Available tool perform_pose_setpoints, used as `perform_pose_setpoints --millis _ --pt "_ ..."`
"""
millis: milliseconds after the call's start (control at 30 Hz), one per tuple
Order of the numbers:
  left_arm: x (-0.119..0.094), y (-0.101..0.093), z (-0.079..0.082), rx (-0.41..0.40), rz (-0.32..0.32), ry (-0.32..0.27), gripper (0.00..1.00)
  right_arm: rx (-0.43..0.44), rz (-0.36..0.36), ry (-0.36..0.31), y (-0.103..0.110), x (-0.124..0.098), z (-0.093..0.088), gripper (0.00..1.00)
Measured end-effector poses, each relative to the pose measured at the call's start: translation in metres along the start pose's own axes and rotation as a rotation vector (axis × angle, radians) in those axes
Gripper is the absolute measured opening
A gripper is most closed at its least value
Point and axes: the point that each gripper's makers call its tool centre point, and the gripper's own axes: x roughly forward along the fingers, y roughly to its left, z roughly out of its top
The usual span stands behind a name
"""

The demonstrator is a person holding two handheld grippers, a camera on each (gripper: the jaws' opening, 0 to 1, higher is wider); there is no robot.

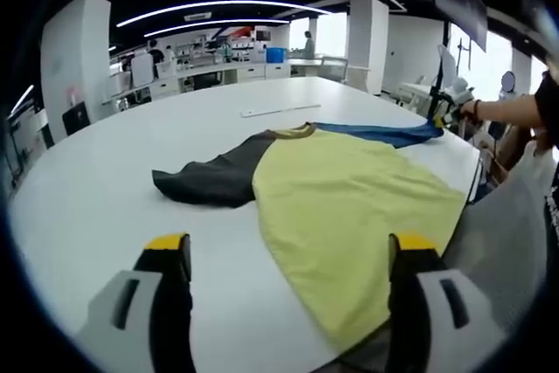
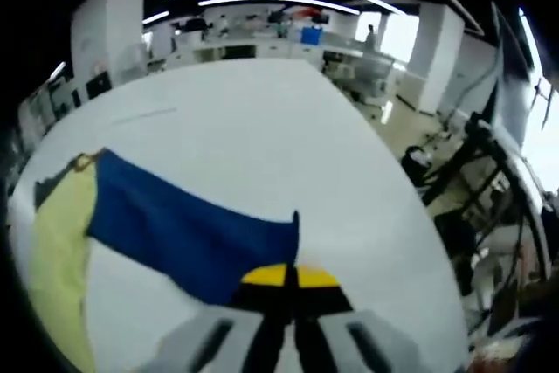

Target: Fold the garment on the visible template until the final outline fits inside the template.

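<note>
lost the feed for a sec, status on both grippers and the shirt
Left hand-held gripper open, hovering at yellow body hem. Right hand-held gripper shut on blue sleeve of the yellow, grey and blue t-shirt. White table; shirt unfolded.

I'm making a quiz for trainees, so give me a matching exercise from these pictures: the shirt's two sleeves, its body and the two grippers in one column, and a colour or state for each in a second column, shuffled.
Column one:
1. blue sleeve
2. dark grey sleeve
3. yellow body
4. left gripper

Column two:
A. jaws open, holding nothing
B. spread flat, reaching the table's near edge
C. pinched at its end by the right gripper
D. lying free on the white table

Pairs: 1-C, 2-D, 3-B, 4-A
</note>
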Motion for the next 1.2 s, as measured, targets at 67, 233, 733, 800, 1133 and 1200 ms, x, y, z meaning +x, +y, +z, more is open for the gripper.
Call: perform_pose_setpoints --millis 67,233,733,800,1133,1200 --pt "0.000 0.000 -0.001 0.000 -0.004 0.000 0.92 0.005 0.002 0.000 0.000 0.003 -0.002 0.00" --pt "0.001 -0.004 -0.001 0.014 -0.022 0.007 0.97 0.045 0.002 0.001 -0.010 0.016 -0.007 0.00" --pt "0.001 -0.015 0.005 0.007 -0.039 0.006 0.99 0.105 -0.028 0.013 -0.014 0.033 -0.015 0.00" --pt "0.001 -0.016 0.005 0.011 -0.040 0.009 0.99 0.082 -0.027 0.022 -0.019 0.039 -0.013 0.00" --pt "0.003 -0.019 0.007 0.027 -0.055 0.013 0.99 0.111 -0.009 0.031 -0.016 0.039 -0.013 0.00" --pt "0.003 -0.021 0.008 0.032 -0.065 0.016 0.99 0.137 0.009 0.022 -0.012 0.036 -0.013 0.00"
